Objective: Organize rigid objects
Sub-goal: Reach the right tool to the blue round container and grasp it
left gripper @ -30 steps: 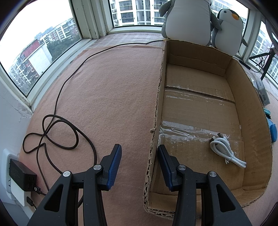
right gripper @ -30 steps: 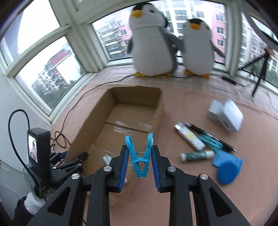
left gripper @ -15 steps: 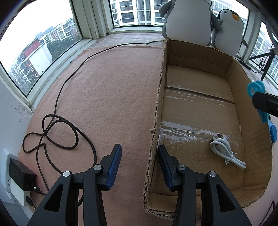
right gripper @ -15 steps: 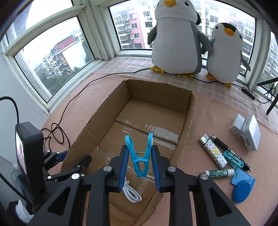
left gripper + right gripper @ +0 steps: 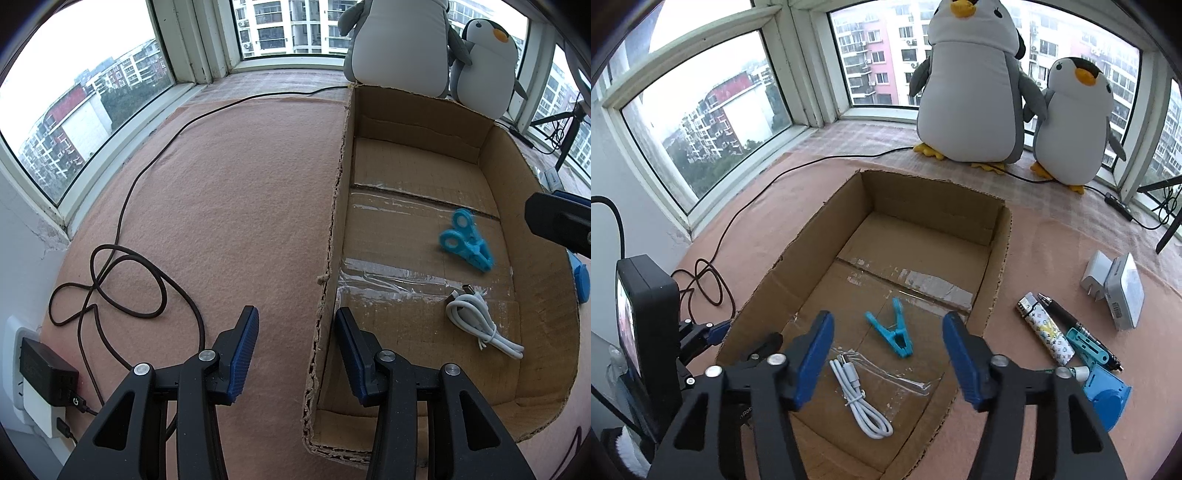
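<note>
Black power cable (image 5: 122, 206) ran along the far left of the pink felt worktop (image 5: 240, 192), well clear of the job.

Left gripper (image 5: 295, 314) hovered at the near left corner of the open brown cardboard box (image 5: 923, 206). Its fingers were apart on either side of the left wall's line, grasping nothing. Likely parked there to stay out of the way, or ready to steady the box.

Light-blue plastic clothes peg (image 5: 895, 334) was inside the box, on the taped floor about mid-length, just beyond the coiled white USB cable (image 5: 858, 402) and not touching it. The peg was blurred in the left view, so possibly not settled.

Right gripper (image 5: 886, 315) was held over the near end of the box. Its fingers had just been spreading, released, with nothing between them. The peg sat below the gap, which reads as a drop-in.

Still outside on the right were a patterned lighter (image 5: 1047, 330), a dark pen (image 5: 1067, 317), white plug adapters (image 5: 1115, 288) and a blue round plastic piece (image 5: 1108, 398). They sat close to the box's right wall, an easy reach for the right side. I'd guess they go in next.
</note>
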Demonstrator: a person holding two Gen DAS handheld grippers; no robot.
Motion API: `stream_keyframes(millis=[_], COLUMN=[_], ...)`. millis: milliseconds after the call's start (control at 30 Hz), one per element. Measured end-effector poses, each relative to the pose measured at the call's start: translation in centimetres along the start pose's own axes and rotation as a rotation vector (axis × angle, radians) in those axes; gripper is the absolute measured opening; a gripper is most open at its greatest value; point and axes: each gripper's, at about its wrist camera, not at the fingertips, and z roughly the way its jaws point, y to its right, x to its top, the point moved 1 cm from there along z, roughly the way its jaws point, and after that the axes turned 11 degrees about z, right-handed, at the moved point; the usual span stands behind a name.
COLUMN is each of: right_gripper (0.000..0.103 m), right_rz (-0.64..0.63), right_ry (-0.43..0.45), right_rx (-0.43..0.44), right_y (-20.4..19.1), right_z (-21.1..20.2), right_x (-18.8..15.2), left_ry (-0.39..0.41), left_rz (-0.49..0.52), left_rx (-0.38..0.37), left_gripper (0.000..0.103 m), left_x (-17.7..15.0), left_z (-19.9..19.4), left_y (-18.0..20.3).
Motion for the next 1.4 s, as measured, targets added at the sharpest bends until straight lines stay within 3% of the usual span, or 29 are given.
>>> stream_keyframes(millis=[200, 367, 700, 900, 1400], right_gripper=[0.062, 0.064, 0.064, 0.064, 0.064], right_rz=[0.022, 0.094, 0.274, 0.260, 0.234], right_ry=[0.019, 0.053, 0.089, 0.068, -0.018], right_rx=[0.010, 0.022, -0.065, -0.093, -0.123], right_y=[1.0, 4.0, 15.0, 18.8, 21.7], right_z=[-1.6, -4.1, -7.4, -6.6, -2.6], right_x=[-0.3, -1.3, -4.8, -5.4, -4.7], left_ry=[0.000, 0.000, 0.001, 0.001, 0.001], left_rz=[0.000, 0.000, 0.002, 0.006, 0.008], left_rx=[0.000, 0.000, 0.001, 0.003, 0.006], left_gripper=[0.047, 0.047, 0.047, 0.047, 0.047], left_x=[0.0, 0.0, -0.1, -0.1, -0.2], left_z=[0.0, 0.0, 0.1, 0.1, 0.1], left_y=[0.0, 0.0, 0.1, 0.2, 0.2])
